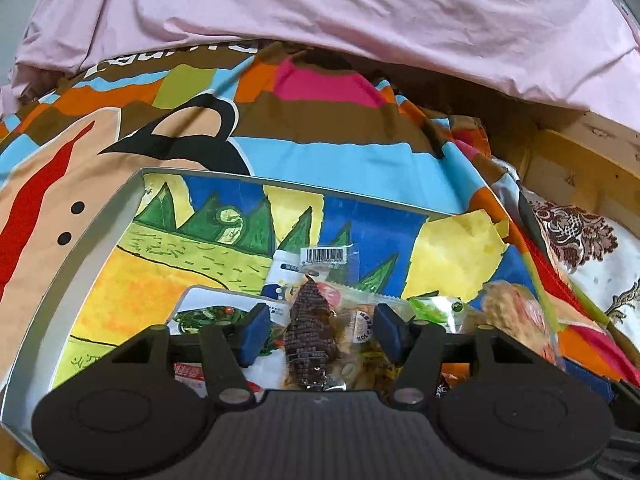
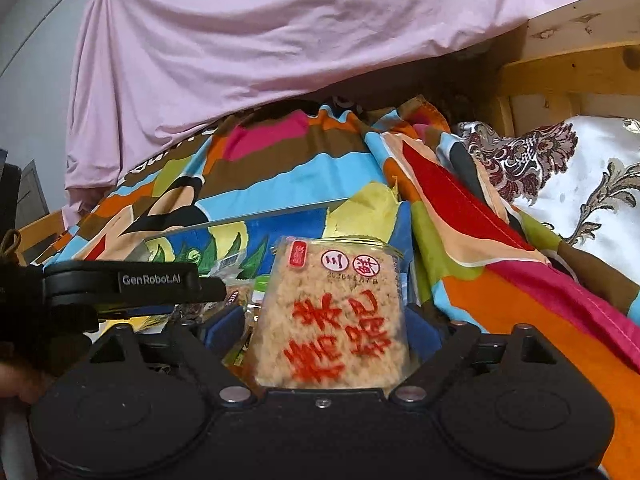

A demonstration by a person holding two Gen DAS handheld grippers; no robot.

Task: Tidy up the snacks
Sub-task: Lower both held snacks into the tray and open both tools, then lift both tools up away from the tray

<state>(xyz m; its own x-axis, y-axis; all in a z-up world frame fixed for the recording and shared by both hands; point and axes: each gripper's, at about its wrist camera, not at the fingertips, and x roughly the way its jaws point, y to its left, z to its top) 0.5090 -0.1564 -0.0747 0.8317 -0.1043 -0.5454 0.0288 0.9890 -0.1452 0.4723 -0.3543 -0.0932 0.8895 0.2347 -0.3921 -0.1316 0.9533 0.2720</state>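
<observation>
I have both claws down over the tray [image 1: 80, 256], the painted one sitting on the bright cloth [image 1: 340, 156], where the snacks lie heaped at its near end. My left claw [image 1: 316, 330] stands released: the blue pads [image 1: 256, 332] sit either side of a dark strip pack [image 1: 308, 332] with clear gaps, pressing on nothing. That pack looks thin, light and floppy, with clear film packs [image 1: 360, 332] jumbled under it, so I would judge it slippery and liable to slide out; best taken across its middle, flat faces between the pads, not by a sealed edge. My right claw [image 2: 326, 334] has the rice cake pack [image 2: 332, 316] between its jaws, red characters on a pale crumbly block in clear wrap. The pads are mostly hidden behind the pack and I cannot tell for sure that they press on it, though the jaws stand wide and the pack seems to rest on the pile instead of hanging in a grip. It looks stiff but brittle, so I would squeeze gently on its two long sides, low down, and avoid crushing the corners. The left gripper's arm [image 2: 132, 284] shows just beside it
</observation>
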